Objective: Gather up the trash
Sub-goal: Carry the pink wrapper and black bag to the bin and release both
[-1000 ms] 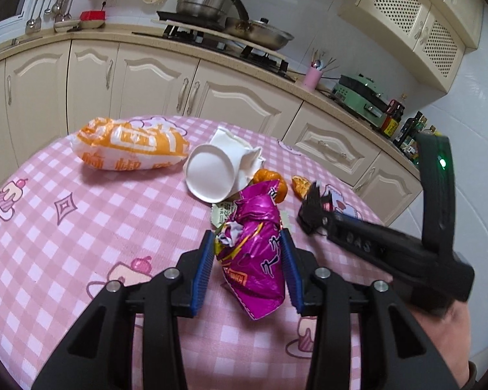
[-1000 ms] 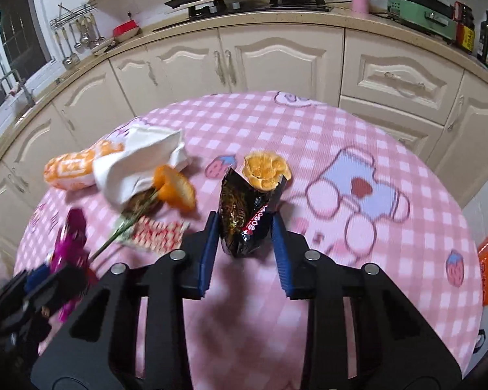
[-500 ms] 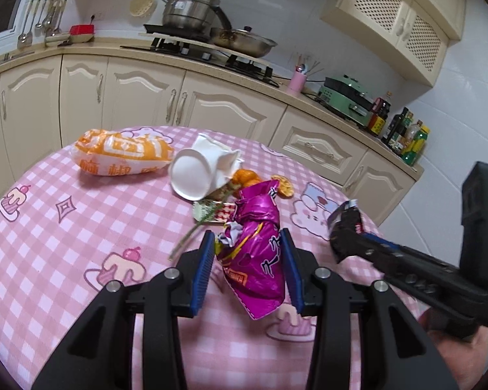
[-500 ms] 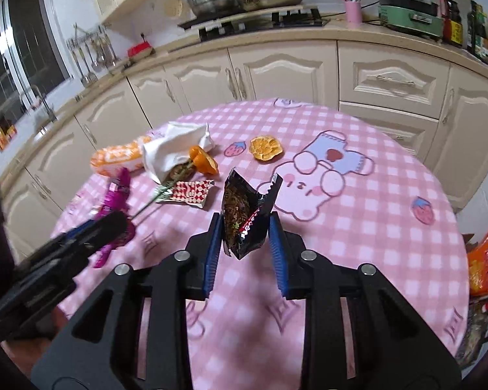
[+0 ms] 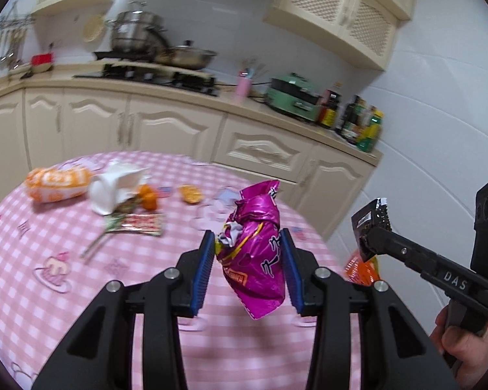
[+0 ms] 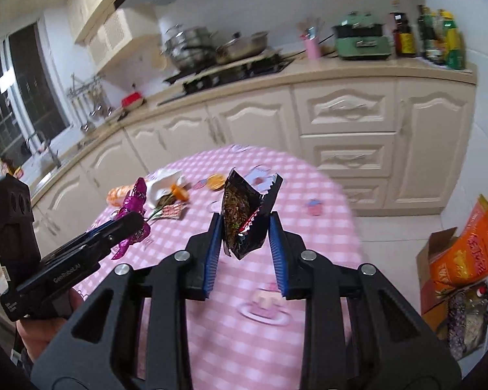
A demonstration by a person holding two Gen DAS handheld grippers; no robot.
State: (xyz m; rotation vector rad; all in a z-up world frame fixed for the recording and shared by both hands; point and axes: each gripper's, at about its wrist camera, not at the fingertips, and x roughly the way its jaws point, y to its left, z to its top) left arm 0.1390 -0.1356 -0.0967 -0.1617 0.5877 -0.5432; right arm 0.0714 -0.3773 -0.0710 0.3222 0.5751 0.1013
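A pink checked table [image 5: 48, 292] carries an orange bag [image 5: 57, 184] and orange peel [image 5: 190, 193].

Motion blur is smearing the stuff on the table [image 5: 65, 253], and the cardboard box [image 6: 439, 260] is getting cropped at the frame edge.

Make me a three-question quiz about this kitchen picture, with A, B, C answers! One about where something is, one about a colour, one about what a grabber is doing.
1. Where is the orange snack bag?
A. on the table
B. on the stove
C. in a grabber

2. What colour is the wrapper in the left gripper?
A. green
B. purple-pink
C. white

3. What is the right gripper doing?
A. hanging empty
B. pressing the table
C. holding a black packet

Answers:
1 A, it lies on the pink checked table.
2 B, shiny magenta foil.
3 C, the packet sits between its pads, off the table.
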